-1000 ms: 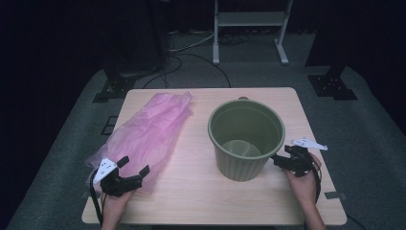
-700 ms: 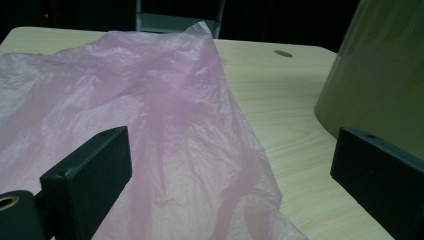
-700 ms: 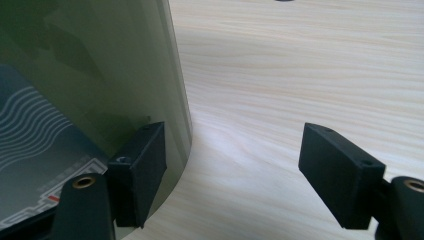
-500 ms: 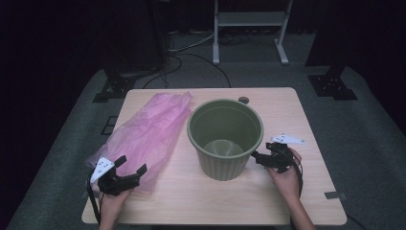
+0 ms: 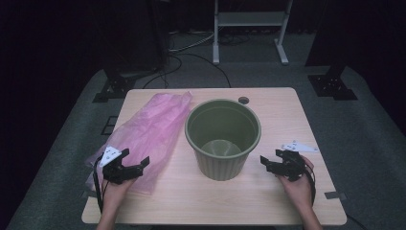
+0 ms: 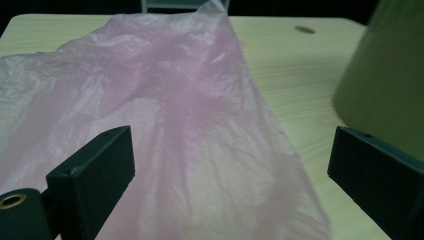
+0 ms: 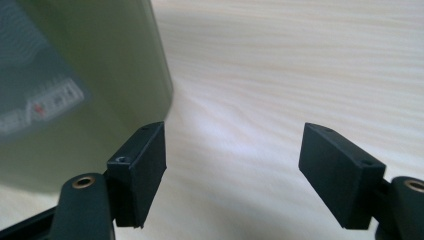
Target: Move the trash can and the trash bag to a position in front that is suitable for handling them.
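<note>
A light wooden table point(image 5: 268, 201) seen from above, in a dark room. Near the middle of the frame stands an olive-green plastic bucket point(image 5: 223, 139), upright and empty. To its left, running from the upper middle of the table down toward the lower left, lies a thin pink plastic bag point(image 5: 148, 134), flat and crinkled, its near end reaching the table's left edge.

At the lower left, a person's hand holds the left gripper point(image 5: 128, 167), its jaws spread wide apart over the near end of the bag. In the left gripper view the bag's wrinkled film point(image 6: 190, 125) lies between and beyond the two open jaws, with the bucket's side point(image 6: 385, 85) at the right edge.

At the lower right, the right gripper point(image 5: 271, 164) sits just beside the bucket's base, jaws also apart and holding nothing. In the right gripper view the bucket wall point(image 7: 100, 65) fills the upper left, close to one jaw.

The bag looks very light, limp and slippery; it would likely bunch and slide, so pinching a gathered fold or an edge seems best. The bucket looks stiff and light, and its rim seems the surest place to grip.
</note>
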`<state>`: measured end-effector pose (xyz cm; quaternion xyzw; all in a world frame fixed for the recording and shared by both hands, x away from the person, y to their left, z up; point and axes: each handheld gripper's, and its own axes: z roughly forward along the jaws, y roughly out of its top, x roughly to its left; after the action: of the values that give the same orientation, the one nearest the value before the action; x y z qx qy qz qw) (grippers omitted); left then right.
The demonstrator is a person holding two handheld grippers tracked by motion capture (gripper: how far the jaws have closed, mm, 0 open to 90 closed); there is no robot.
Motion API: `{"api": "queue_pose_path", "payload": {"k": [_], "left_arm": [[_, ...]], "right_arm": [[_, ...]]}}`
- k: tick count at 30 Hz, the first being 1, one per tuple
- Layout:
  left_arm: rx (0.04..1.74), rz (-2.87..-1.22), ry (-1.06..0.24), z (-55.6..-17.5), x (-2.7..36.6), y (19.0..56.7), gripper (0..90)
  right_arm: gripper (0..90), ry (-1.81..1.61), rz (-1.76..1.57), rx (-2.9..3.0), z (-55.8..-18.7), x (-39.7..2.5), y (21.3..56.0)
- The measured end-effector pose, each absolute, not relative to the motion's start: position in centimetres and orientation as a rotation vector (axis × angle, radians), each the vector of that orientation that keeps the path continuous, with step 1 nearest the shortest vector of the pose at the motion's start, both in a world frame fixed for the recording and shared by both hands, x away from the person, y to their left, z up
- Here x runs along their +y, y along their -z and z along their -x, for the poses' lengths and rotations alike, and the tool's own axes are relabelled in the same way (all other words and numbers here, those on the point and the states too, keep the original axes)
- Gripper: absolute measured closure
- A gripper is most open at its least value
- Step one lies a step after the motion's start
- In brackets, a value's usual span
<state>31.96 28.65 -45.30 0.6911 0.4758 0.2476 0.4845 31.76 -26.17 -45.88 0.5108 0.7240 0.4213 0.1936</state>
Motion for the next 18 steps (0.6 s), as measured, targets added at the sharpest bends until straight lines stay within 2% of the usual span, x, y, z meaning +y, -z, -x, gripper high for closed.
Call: {"api": "queue_pose_path", "payload": {"k": [8,14,18], "left_arm": [[1.249,-1.773,-0.605,-36.3,28.6,46.0,6.0],[1.311,-1.939,-0.562,-37.8,28.0,47.5,14.0],[1.295,-2.000,-0.597,-37.7,27.7,47.9,19.9]], "right_arm": [[26.1,-1.196,-1.465,1.998,-30.3,-28.2,46.5],[26.1,-1.203,-1.467,1.996,-30.1,-28.7,46.8],[26.1,-1.208,-1.458,1.987,-29.9,-28.8,46.7]]}}
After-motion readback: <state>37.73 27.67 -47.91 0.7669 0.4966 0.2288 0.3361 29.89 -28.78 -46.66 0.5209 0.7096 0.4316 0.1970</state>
